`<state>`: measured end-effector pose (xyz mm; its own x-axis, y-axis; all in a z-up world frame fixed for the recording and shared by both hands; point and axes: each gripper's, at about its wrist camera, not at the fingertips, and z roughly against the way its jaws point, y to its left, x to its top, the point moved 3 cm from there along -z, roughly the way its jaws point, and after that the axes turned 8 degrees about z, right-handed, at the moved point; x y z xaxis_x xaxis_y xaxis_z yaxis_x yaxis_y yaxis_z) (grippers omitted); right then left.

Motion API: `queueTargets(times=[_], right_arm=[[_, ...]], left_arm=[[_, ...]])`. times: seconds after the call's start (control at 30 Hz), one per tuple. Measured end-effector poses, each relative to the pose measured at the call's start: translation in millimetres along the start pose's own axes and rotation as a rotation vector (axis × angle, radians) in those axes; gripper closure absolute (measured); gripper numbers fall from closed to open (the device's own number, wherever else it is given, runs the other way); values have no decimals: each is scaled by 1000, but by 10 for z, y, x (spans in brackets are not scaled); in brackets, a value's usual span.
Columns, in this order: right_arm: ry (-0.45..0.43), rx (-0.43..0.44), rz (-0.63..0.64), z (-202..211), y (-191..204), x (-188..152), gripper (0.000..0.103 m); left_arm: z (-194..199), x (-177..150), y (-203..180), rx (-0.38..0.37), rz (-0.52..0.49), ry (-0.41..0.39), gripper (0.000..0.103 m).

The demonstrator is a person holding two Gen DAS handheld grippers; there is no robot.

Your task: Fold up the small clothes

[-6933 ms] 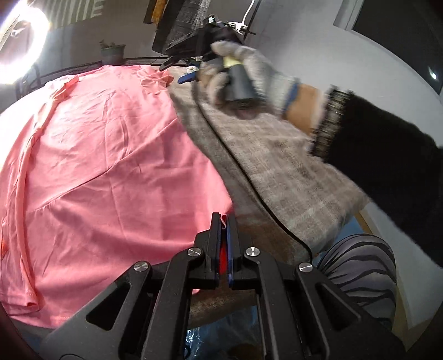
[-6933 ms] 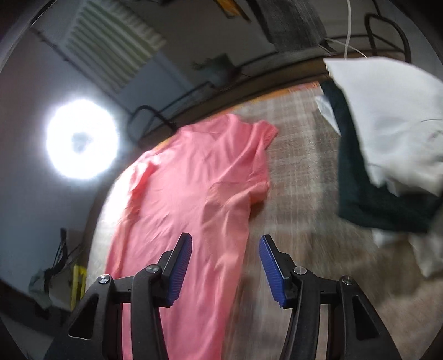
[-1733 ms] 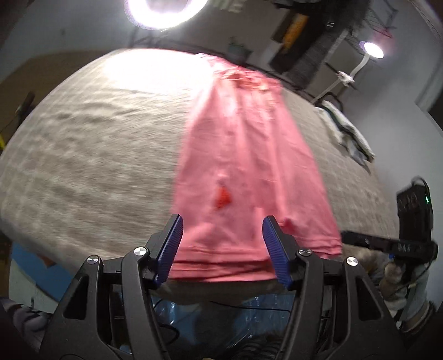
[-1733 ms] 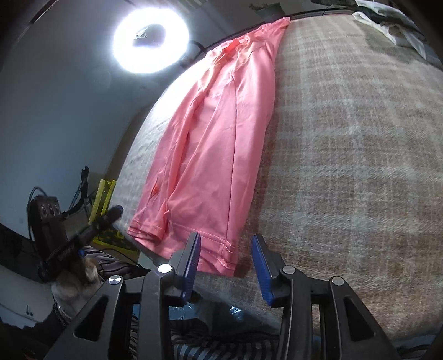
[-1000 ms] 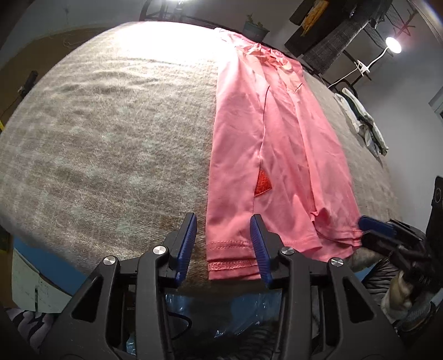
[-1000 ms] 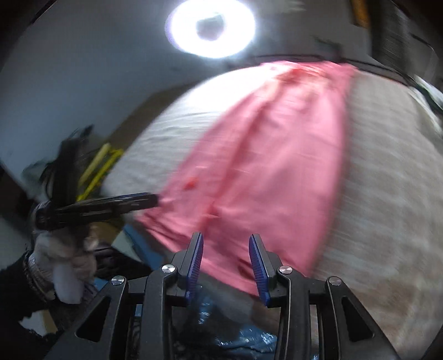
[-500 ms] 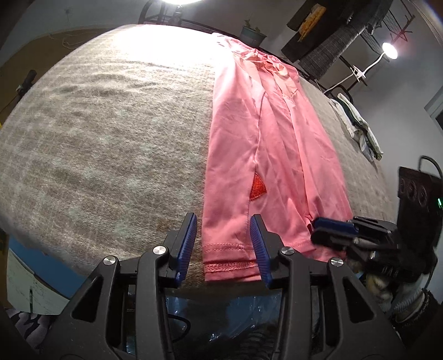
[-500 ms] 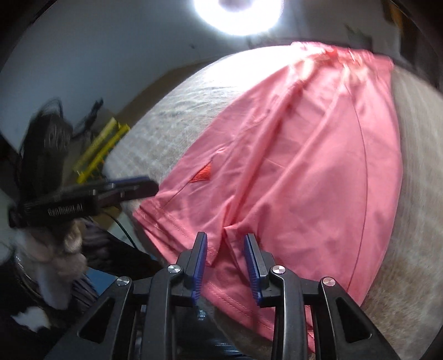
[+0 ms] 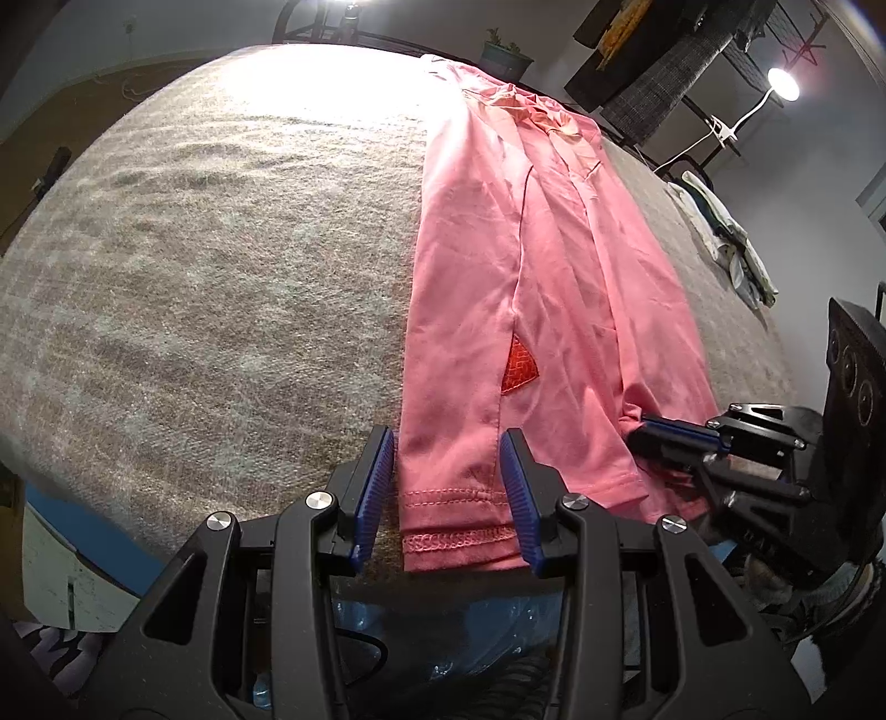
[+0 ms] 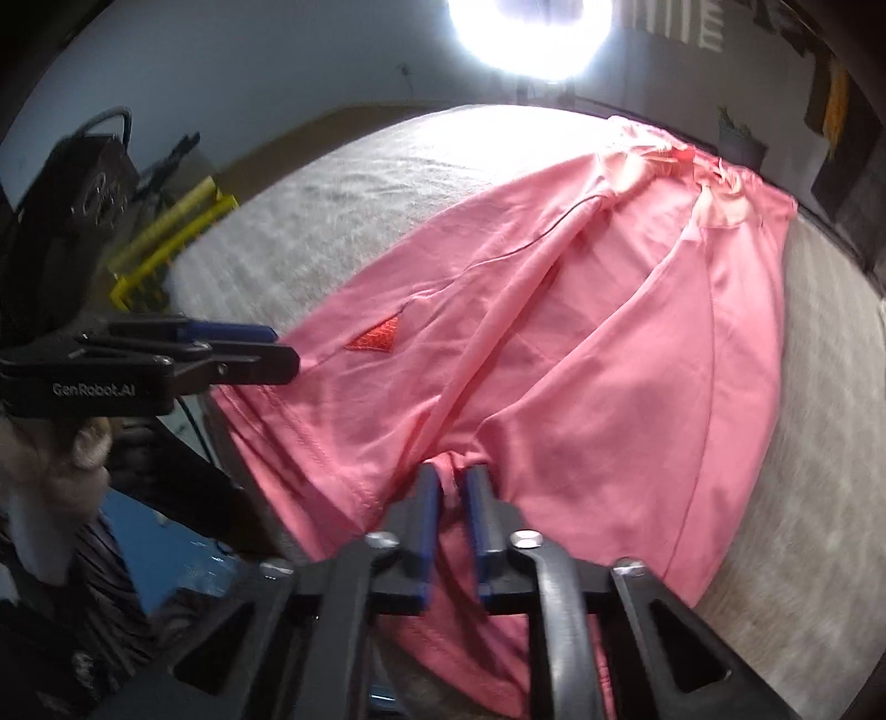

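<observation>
Grey-brown checked blanket [image 9: 210, 266] covers the whole table, a woolly surface that runs out to the edges in both wrist views. Along it lies the pink garment [image 9: 554, 288], folded into a long narrow strip, its collar end far away under the bright ring light [image 10: 531, 33] and its stitched hem at the near edge of the table. A small red triangular patch [image 9: 519, 370] sits on the cloth a little above that hem.

At the left corner of the hem hovers the left tool [image 9: 449, 498], its blue pads spread wide, one on each side of the hem with fabric between them but not gripped. The right tool [image 10: 453, 515] is at the right corner of the hem, and its blue fingers [image 10: 427, 526] are drawn nearly together on a raised pinch of the pink cloth, which puckers between them. From the left wrist view the same right tool [image 9: 681, 435] is seen side-on, its tip lying on the garment's near right edge.

Farther off, a small heap of other clothes [image 9: 731, 243] rests near the right end of the table, and a lit desk lamp [image 9: 783, 86] stands behind it.
</observation>
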<state>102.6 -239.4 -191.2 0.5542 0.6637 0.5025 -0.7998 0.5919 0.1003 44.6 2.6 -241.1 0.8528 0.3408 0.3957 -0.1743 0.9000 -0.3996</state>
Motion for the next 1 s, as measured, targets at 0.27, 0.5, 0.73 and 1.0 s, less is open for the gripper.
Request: queueTargets(times=[0.27,0.5,0.73,1.0], right_arm=[[3,104,114,212,278,-47,103],[22,97,21,181,184,-117,84],[-125,48,-318,814,-471,-545,62],[-79,196,-566,540,-790,-896,55]], left_arm=[[24,45,111,10,37,-15,62],[6,38,111,11,36,-2,62],[25,0,144,-17,37,19,62],[47,-65,110,-31,19,53,62]])
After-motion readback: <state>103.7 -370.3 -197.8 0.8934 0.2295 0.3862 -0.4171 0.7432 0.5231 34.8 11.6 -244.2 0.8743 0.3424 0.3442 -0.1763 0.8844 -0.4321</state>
